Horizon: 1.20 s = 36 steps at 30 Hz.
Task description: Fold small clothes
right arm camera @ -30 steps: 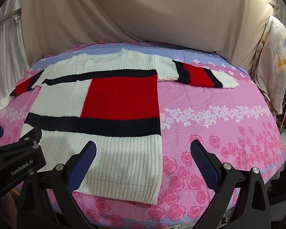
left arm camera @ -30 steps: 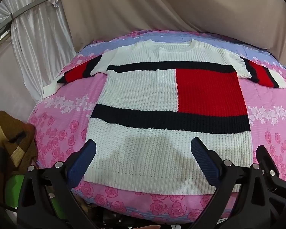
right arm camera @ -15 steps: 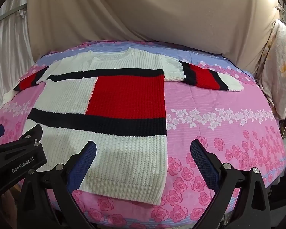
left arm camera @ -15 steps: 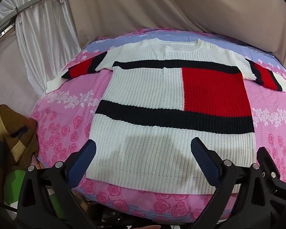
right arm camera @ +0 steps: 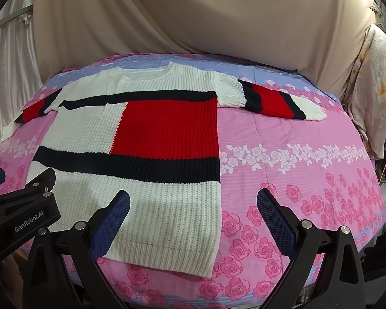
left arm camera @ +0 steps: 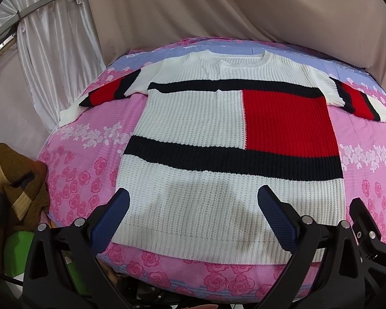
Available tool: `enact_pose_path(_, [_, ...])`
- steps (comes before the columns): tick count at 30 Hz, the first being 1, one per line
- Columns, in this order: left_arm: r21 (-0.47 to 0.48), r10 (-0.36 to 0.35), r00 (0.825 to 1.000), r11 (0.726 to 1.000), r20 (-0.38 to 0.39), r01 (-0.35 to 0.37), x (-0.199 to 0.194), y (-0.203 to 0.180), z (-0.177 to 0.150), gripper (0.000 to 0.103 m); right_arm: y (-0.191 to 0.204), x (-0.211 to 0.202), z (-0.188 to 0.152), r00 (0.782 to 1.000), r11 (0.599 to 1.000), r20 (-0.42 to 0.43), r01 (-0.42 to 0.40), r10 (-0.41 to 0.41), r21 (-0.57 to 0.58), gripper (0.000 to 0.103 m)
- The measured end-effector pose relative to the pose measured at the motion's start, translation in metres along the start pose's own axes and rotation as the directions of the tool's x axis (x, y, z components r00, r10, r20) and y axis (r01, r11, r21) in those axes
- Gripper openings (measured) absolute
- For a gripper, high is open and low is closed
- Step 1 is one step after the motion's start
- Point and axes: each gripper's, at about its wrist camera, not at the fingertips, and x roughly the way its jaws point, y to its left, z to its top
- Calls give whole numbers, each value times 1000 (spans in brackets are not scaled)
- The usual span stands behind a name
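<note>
A white knit sweater (left arm camera: pixel 193 128) with black bands and a red block lies flat, front up, on the pink floral bed (left arm camera: pixel 85 170), sleeves spread to both sides. It also shows in the right wrist view (right arm camera: pixel 146 206). My left gripper (left arm camera: pixel 193 219) is open and empty, hovering over the sweater's hem. My right gripper (right arm camera: pixel 193 219) is open and empty above the hem's right corner and the bedspread (right arm camera: pixel 296 154). The left gripper's body (right arm camera: pixel 20 213) shows at the left edge of the right wrist view.
A brown patterned cloth (left arm camera: pixel 10 188) and a green object (left arm camera: pixel 18 252) lie off the bed's left edge. Beige drapes (left arm camera: pixel 218 7) hang behind the bed. A floral fabric (right arm camera: pixel 373 77) hangs at the far right. The bed's near edge is just below the hem.
Both grippers have risen and moved slightly forward over the hem, so the sweater shows a little lower and larger. The sweater has not moved. Both stay open.
</note>
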Motion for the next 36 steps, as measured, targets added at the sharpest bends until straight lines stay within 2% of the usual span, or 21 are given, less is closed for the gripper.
enact_pose_path(36, [6, 2, 1000, 1000, -10, -2, 2, -4, -6, 97, -2, 0, -3, 1000, 1000, -5, 8, -8, -2, 97])
